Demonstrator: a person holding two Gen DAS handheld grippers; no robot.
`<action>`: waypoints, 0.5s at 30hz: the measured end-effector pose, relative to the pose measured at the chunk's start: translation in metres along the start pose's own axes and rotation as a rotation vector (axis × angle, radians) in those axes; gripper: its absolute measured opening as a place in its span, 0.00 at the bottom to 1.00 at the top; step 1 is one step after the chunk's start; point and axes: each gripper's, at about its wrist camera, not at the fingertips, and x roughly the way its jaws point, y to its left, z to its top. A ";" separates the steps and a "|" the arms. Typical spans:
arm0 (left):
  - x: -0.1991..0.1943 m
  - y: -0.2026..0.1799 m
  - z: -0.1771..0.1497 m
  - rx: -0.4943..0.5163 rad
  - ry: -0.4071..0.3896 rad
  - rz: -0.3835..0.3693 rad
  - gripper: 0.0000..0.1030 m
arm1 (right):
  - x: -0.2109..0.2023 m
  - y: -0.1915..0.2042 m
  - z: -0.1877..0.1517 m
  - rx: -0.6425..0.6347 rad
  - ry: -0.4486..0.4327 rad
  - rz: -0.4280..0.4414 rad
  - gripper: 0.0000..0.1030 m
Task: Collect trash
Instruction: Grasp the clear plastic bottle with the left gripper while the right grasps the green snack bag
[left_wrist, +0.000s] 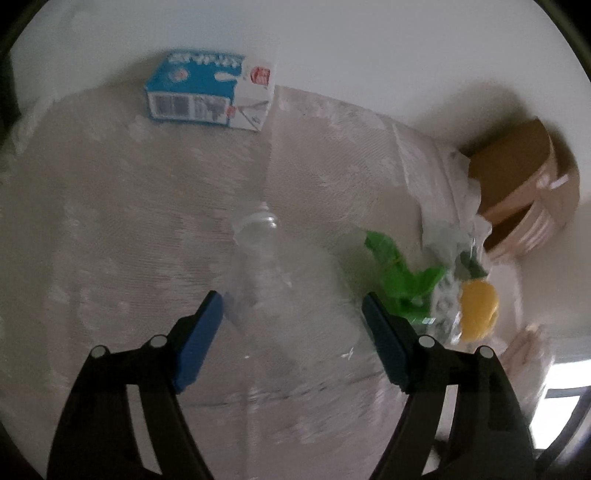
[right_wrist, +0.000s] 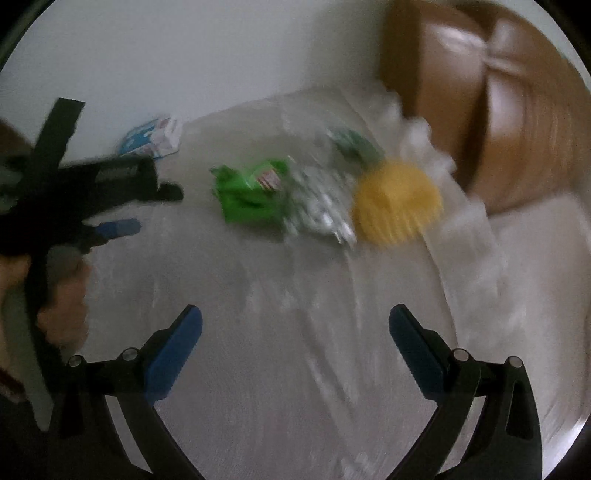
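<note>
Left claw (left_wrist: 291, 306) part-open astride clear plastic bottle (left_wrist: 262, 266), pads apparently not yet touching.

Right view motion-blurred, green wrapper (right_wrist: 251, 192) print unreadable, cardboard box (left_wrist: 524, 184) cut by edge

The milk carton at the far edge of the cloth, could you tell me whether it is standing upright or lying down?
Lying down: the milk carton rests on a long side, barcode panel facing the camera, folded top pointing right.

A clear plastic bottle (left_wrist: 264, 266) lies on the counter; nearby lie a green wrapper (left_wrist: 397, 275), yellow cap (left_wrist: 478, 308) and blue-white carton (left_wrist: 210, 94).
</note>
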 end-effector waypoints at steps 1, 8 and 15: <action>-0.004 0.003 -0.003 0.025 -0.008 0.007 0.72 | 0.006 0.006 0.012 -0.047 0.001 -0.015 0.97; -0.013 0.026 -0.021 0.113 -0.026 0.026 0.72 | 0.051 0.044 0.070 -0.293 0.022 -0.084 0.96; -0.002 0.037 -0.025 0.122 0.002 -0.018 0.72 | 0.101 0.060 0.086 -0.397 0.128 -0.110 0.83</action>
